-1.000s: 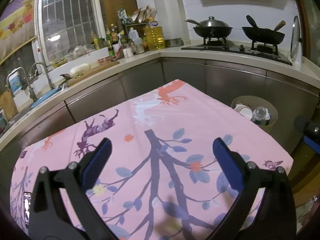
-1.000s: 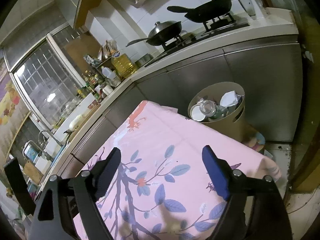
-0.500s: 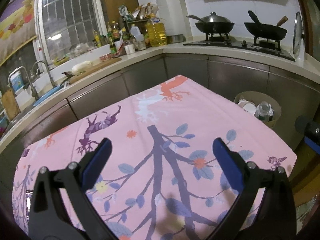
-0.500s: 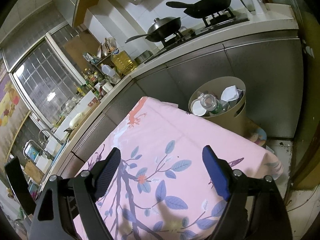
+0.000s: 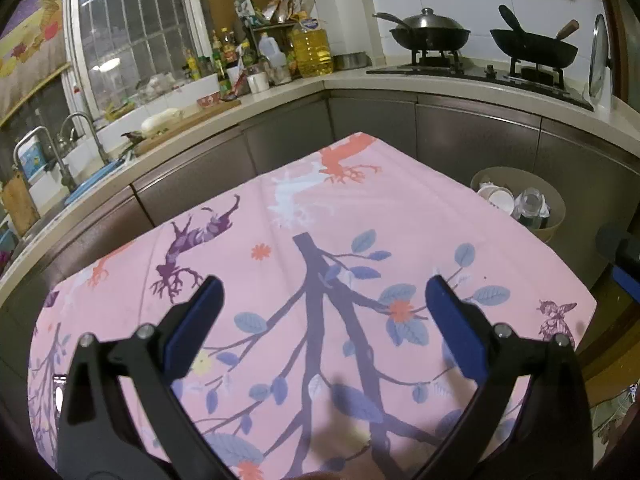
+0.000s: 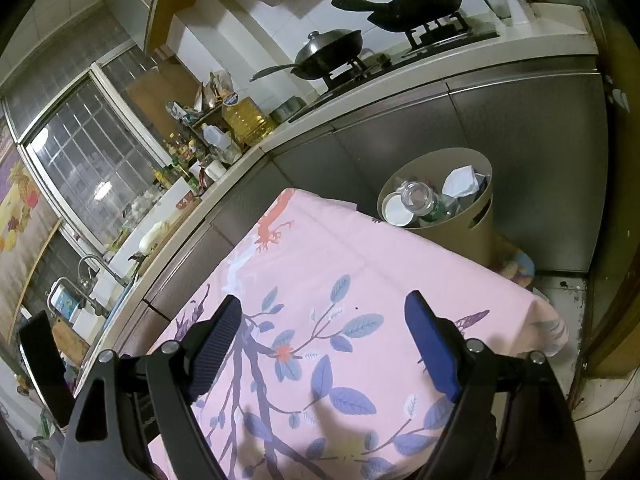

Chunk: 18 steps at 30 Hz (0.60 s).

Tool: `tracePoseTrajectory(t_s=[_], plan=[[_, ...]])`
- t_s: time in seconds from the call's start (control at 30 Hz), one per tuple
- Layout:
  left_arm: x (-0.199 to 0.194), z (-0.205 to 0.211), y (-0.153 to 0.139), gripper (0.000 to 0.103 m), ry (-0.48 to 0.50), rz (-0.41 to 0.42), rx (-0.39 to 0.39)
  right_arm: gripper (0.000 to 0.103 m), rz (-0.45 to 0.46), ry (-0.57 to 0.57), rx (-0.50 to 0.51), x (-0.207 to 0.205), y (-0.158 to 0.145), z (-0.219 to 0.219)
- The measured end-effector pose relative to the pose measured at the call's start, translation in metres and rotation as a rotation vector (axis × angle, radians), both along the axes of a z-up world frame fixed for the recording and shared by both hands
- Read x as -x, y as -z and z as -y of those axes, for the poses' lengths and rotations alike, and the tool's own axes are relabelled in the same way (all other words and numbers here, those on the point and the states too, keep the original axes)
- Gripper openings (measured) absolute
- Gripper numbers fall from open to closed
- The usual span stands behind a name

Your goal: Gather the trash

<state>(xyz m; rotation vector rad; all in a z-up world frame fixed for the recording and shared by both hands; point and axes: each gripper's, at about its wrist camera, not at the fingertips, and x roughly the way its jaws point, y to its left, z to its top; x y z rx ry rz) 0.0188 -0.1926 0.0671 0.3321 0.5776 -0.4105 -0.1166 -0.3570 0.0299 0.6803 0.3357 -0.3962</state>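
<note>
A: What can't you make out from the left wrist camera?

B: The beige bin (image 5: 554,216) at about three o'clock is cut off low down by the edge of the pink tablecloth (image 5: 328,224). Only its rim and some of the trash inside show: a white cup (image 5: 498,199) and a clear bottle (image 5: 530,204). A dark blurred shape sits at the far right edge near four o'clock; I can't tell what it is. A small shiny thing at eight o'clock is half hidden behind the finger.

A: And the right wrist camera?

B: It shows the bin (image 6: 460,240) far better, at about one o'clock: one side wall with a handle slot, standing on the floor just beyond the table's far edge, against the grey cabinets. Inside lie the cup (image 6: 396,212), the bottle (image 6: 422,200) and a crumpled white paper (image 6: 462,182), which the left view doesn't show. A dark flat object at eight o'clock is cropped by the frame.

A: The grippers?

B: The left gripper (image 5: 322,294) has its blue pads spread wide, nothing between them, above the cloth. The right gripper (image 6: 322,314) likewise stands wide apart and empty over the tablecloth (image 6: 320,264).

A: Any trash on the table?

B: None that I can make out; all the trash I see is in the bin. The near part of the cloth is hidden behind the gripper bodies.
</note>
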Motion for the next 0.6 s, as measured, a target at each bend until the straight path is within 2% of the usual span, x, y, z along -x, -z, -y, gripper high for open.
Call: tracePoseTrajectory(t_s=[0.6], plan=[[-0.0027,-0.0020,0.0085,0.097,-0.019,-0.019,-0.012,0.081,-0.011,-0.005,-0.019,0.0007,0.0064,0.0020]])
